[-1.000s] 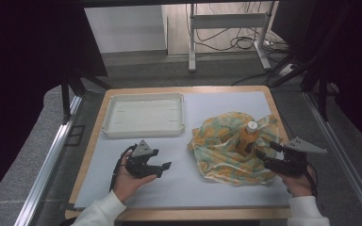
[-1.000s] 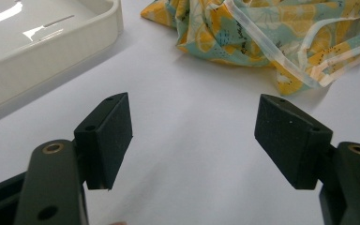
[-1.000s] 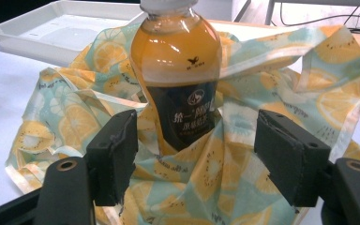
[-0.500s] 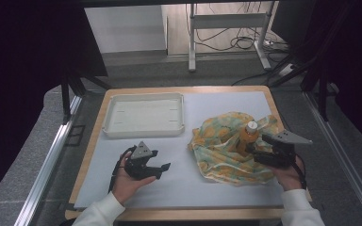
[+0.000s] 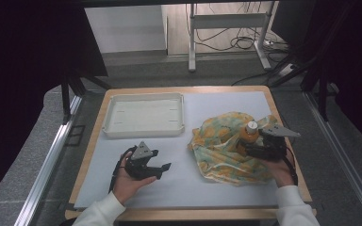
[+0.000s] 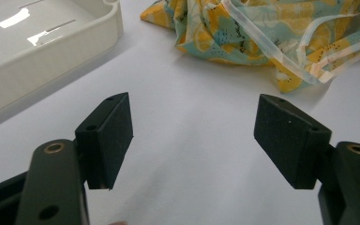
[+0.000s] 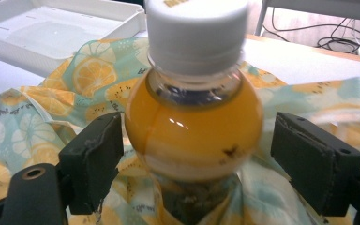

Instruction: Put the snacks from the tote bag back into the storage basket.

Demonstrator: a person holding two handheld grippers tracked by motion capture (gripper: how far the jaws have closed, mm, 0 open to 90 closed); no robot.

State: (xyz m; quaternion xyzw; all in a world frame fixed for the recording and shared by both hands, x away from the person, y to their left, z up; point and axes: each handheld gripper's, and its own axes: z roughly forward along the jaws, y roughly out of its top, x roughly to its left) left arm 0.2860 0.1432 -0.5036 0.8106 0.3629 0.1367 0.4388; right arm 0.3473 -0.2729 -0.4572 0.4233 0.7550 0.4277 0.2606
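Observation:
A small bottle (image 5: pixel 247 136) of orange drink with a white cap stands upright on a crumpled lemon-print cloth (image 5: pixel 221 155) at the right of the table. My right gripper (image 5: pixel 246 147) reaches in from the right, and its jaws have just been opening. In the right gripper view the bottle (image 7: pixel 192 136) stands between the two pads of the right gripper (image 7: pixel 197 159) with a gap at the right pad, so it is open around it. My left gripper (image 5: pixel 162 171) rests open on the white mat, nothing between the jaws of the left gripper (image 6: pixel 194 140).
A shallow white tray (image 5: pixel 143 132) lies at the back left of the mat; its rim (image 6: pixel 51 65) shows in the left gripper view, beside the cloth (image 6: pixel 243 33). The wooden table edge frames the mat.
My right hand has moved left toward the bottle, and its jaws now stand on either side of it. The left hand and the bottle have stayed put.

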